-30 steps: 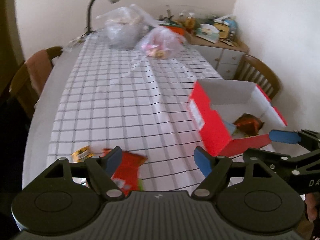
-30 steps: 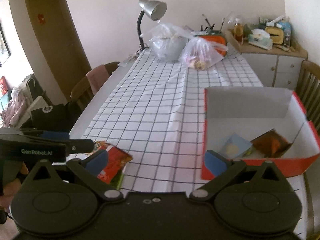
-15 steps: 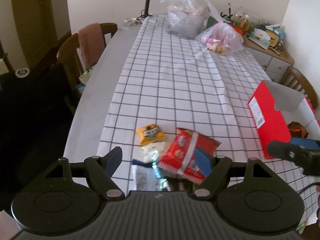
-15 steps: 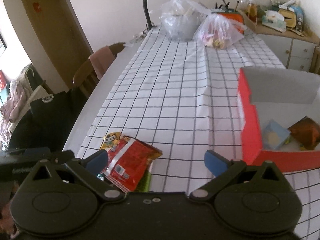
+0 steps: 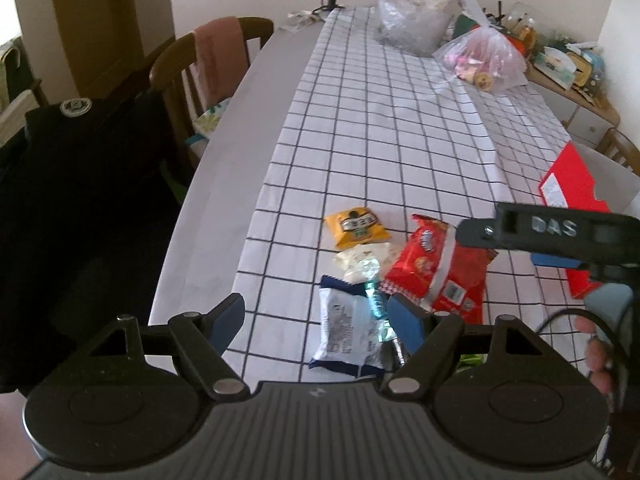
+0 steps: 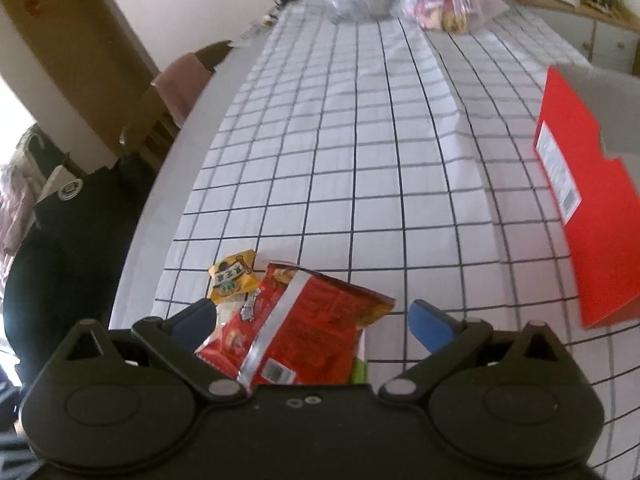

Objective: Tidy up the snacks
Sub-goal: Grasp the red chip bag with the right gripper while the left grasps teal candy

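A: Describe the surface.

B: The worktop (image 5: 224, 184) carries a white cloth with a black grid (image 5: 384, 132) and runs away from both grippers toward a far wall. Wooden chairs (image 5: 208, 64) stand to the left of it. Two clear plastic bags (image 5: 412, 4) sit at the far end, well ahead of the grippers.

A: Largest task item?

B: The red box (image 6: 580, 216), open at the top, stands ahead and to the right of the right gripper (image 6: 316, 316). In the left wrist view only its near corner shows, behind the right gripper's body.

A: And the snacks?

B: A loose cluster lies on the cloth just ahead of both grippers. The red snack bag (image 6: 304, 320) is largest and lies between the right gripper's fingers, not touched by them as far as can be told. The white-and-blue packet (image 5: 348, 328) lies just ahead of the left gripper (image 5: 320, 316), nearer its right finger. The yellow packet (image 5: 356, 226) lies farthest ahead, and a pale wrapper (image 5: 362, 260) sits between it and the white-and-blue packet.

A: Gripper states?

B: Both grippers stand with fingers wide apart, holding nothing. The right gripper hovers over the red snack bag, to the right of the left gripper.
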`<state>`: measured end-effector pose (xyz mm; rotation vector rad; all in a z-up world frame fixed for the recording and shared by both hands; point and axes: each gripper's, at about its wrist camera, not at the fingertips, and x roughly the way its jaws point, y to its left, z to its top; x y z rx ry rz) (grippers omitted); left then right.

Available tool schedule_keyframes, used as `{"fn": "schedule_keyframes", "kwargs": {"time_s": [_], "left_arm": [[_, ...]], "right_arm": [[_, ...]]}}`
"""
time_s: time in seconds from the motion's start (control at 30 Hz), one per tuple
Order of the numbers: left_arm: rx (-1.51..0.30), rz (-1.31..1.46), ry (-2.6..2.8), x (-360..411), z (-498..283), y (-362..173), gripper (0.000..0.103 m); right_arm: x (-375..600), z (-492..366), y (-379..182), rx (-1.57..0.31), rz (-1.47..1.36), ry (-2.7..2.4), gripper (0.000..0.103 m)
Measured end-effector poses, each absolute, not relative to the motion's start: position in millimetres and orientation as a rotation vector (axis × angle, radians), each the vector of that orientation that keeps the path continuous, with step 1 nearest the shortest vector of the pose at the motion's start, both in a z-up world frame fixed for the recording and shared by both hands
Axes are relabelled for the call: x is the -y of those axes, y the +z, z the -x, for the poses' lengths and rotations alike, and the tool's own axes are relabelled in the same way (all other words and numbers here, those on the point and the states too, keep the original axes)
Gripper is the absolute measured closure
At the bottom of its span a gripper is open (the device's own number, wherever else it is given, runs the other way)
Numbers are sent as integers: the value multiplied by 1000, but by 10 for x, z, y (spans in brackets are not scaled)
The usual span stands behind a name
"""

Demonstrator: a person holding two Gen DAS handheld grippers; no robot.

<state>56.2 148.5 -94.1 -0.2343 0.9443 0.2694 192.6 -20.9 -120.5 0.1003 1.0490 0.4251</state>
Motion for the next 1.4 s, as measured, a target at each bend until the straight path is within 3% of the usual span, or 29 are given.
{"fn": "schedule_keyframes", "kwargs": {"time_s": [0.43,0.7,1.0,1.3,1.4], "left_arm": [[-961,243,290,-1569,-603,-1004,24],[-991,231,247,-1471,-702,-1107,24],[-1026,236,175,-1331,-843,-1241,26],[-1094,289,177,-1323,-1090,-1478,54],[-1103,279,185,-1310,-1124,-1525,57]], "right_arm": [[-9,-2106,-1548,-1161,-158,320,3],[-5,-2122,-1556,-1181,-159,341,26],[128,-2125,-1537,-1170,-135,347,30],[392,-2140,-1477,-1133,-156,333,30],[449,-2146,-1468,-1127,-160,329,30]]}}
